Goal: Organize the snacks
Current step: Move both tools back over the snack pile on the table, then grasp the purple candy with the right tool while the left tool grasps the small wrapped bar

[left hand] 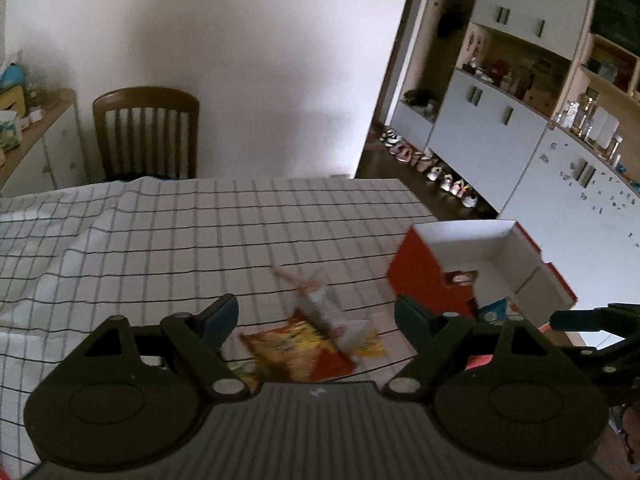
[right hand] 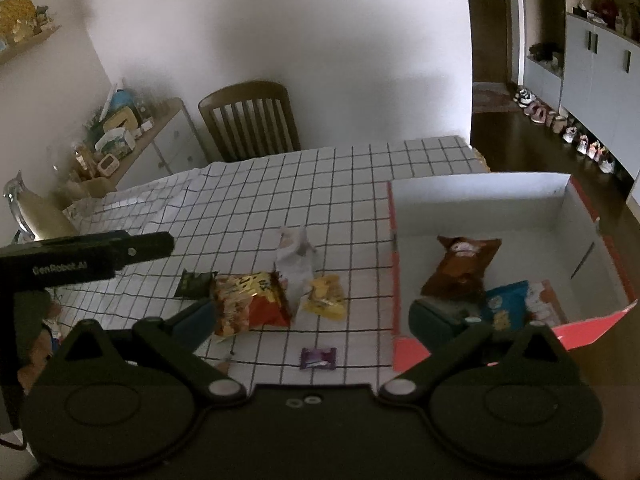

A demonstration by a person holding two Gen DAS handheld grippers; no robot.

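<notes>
We note the checked tablecloth [right hand: 280, 184], then the red box [right hand: 576, 216] at right — brown bag [right hand: 460, 264] inside. Orange packet [right hand: 248, 300], yellow packet [right hand: 326, 296] lie left of it. Left gripper [left hand: 316, 320] and right gripper [right hand: 312, 316] — both gape wide, holding nothing.

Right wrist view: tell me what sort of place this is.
Most likely a home dining area by an entry hall: a wooden chair at a table with a checked tablecloth, shoes lined along the floor, and a cluttered sideboard.
</notes>
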